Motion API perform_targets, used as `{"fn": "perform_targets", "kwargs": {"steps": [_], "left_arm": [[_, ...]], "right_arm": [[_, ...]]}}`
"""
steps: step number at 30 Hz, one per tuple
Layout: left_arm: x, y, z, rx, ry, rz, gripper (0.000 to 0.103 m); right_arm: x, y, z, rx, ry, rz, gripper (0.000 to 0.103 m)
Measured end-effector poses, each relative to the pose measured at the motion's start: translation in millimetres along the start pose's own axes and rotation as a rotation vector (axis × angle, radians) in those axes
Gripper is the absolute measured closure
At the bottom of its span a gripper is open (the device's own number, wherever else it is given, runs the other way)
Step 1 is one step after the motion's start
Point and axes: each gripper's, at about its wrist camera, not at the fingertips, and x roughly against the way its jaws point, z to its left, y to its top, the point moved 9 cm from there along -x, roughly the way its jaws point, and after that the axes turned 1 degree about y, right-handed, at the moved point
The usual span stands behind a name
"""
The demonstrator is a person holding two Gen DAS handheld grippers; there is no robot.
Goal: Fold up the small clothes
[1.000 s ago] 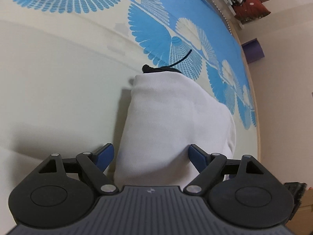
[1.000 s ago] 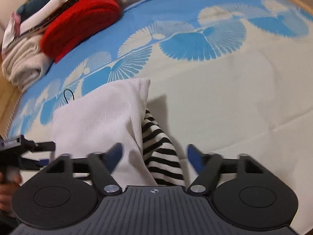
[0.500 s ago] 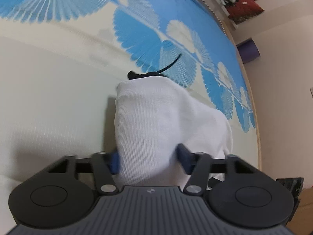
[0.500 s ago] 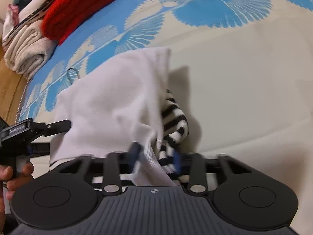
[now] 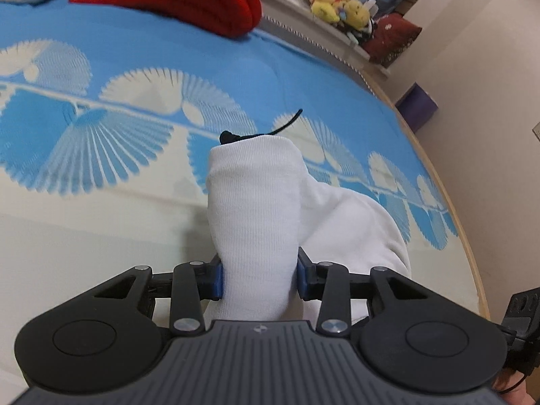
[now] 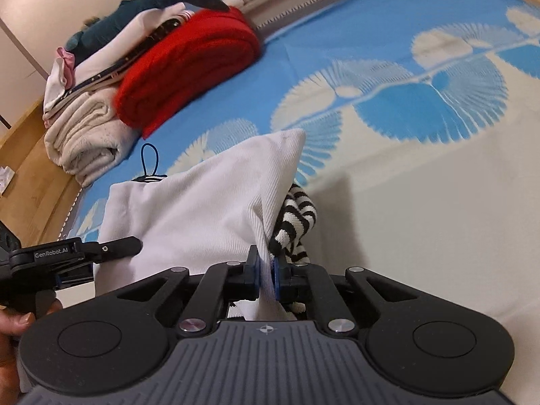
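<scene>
A small white ribbed garment [image 5: 256, 209] lies bunched on the blue and cream bed cover [image 5: 101, 222]. My left gripper [image 5: 260, 278] is shut on its near edge, with cloth filling the gap between the blue pads. In the right wrist view the same white garment [image 6: 202, 209] is lifted, and a black-and-white striped piece [image 6: 298, 216] hangs beneath it. My right gripper [image 6: 266, 275] is shut on the white edge beside the stripes. The left gripper [image 6: 81, 253] shows at the left of that view. A black cord loop [image 6: 150, 162] lies at the garment's far end.
A folded red knit [image 6: 189, 67] lies on a stack of cream and white clothes [image 6: 84, 135] at the back left. A dark plush shark [image 6: 141, 0] tops it. Yellow plush toys [image 5: 337, 3] sit on a far ledge. The wooden bed edge [image 5: 449, 202] curves along the right.
Both grippers went from open around the cloth to shut on it. Both views have tilted up, and the garment's near edge has risen off the cover.
</scene>
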Motion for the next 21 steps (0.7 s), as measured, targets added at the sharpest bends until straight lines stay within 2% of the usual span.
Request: {"fn": "perform_targets", "kwargs": {"steps": [3,5,7,8,12,14,15,17,18,19,21], "left_arm": [[8,14,10,-0.011,0.038,-0.045,0.052],[21,27,21,-0.013,0.108,-0.124,0.045],[37,35,23,0.0,0.091,-0.179,0.042],[43,35,22,0.007,0.056,-0.175,0.042],[48,12,7,-0.076,-0.037,-0.056,0.042],[41,-14,0,-0.147,-0.052,0.048,0.042],[35,-29,1,-0.182,-0.04,0.1,0.042],[16,-62,9,-0.274,0.058,0.218,0.042],[10,-72,15,-0.335,0.125,0.235,0.038],[9,-76,19,-0.355,0.152,0.231,0.038],[21,-72,20,-0.285,0.123,0.216,0.039]], "right_arm": [[-9,5,11,0.012,-0.004,-0.029,0.096],[-16,6,13,0.024,-0.032,-0.037,0.096],[-23,3,11,0.02,-0.07,-0.026,0.096],[-27,0,11,0.024,-0.084,-0.013,0.096],[-33,-6,13,0.08,-0.158,-0.003,0.096],[-32,-6,12,0.063,-0.159,-0.002,0.096],[-32,-6,11,0.057,-0.16,-0.001,0.095],[-32,-7,8,0.032,-0.172,0.003,0.092],[-30,-7,6,0.023,-0.185,-0.001,0.088],[-27,-6,5,0.02,-0.196,-0.008,0.084],[-18,-6,5,0.039,-0.222,-0.028,0.077]]}}
